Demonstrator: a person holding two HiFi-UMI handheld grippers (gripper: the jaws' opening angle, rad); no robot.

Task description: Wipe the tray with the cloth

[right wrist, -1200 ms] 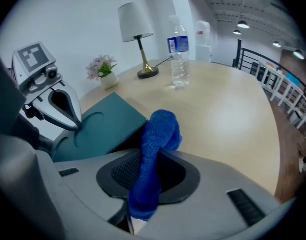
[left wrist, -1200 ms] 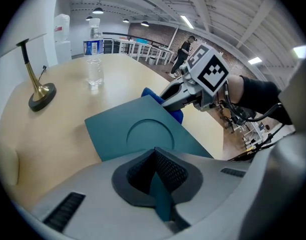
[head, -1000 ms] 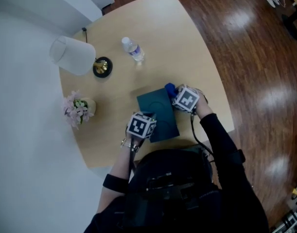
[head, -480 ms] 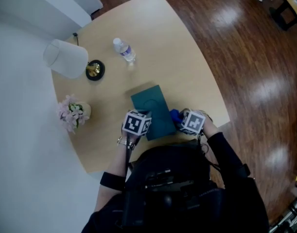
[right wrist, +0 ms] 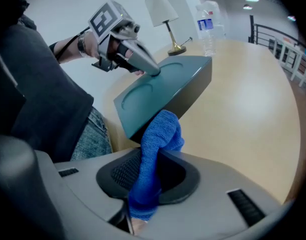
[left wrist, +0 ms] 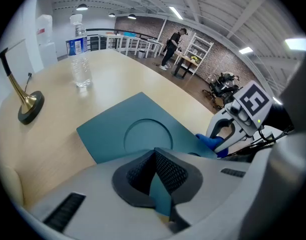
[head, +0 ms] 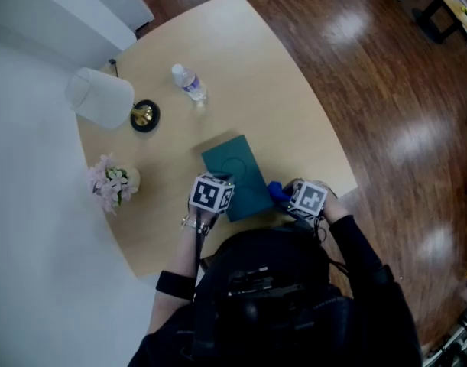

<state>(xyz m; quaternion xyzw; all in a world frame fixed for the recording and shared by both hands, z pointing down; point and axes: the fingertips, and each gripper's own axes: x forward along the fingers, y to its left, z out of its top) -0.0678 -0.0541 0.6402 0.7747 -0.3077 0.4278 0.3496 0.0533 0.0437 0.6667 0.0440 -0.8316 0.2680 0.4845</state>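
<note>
On the table, our right hand-held gripper, pinching cloth, finished one pass; left hand-held gripper clamps the tray.

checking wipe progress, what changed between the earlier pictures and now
The right gripper, jaws shut on the blue cloth, drew the cloth along the right side of the tray, from the far corner to the near corner, toward the person. The left gripper kept its jaws clamped on the tray's near edge. The tray, lamp, bottle and flowers stayed put.
</note>
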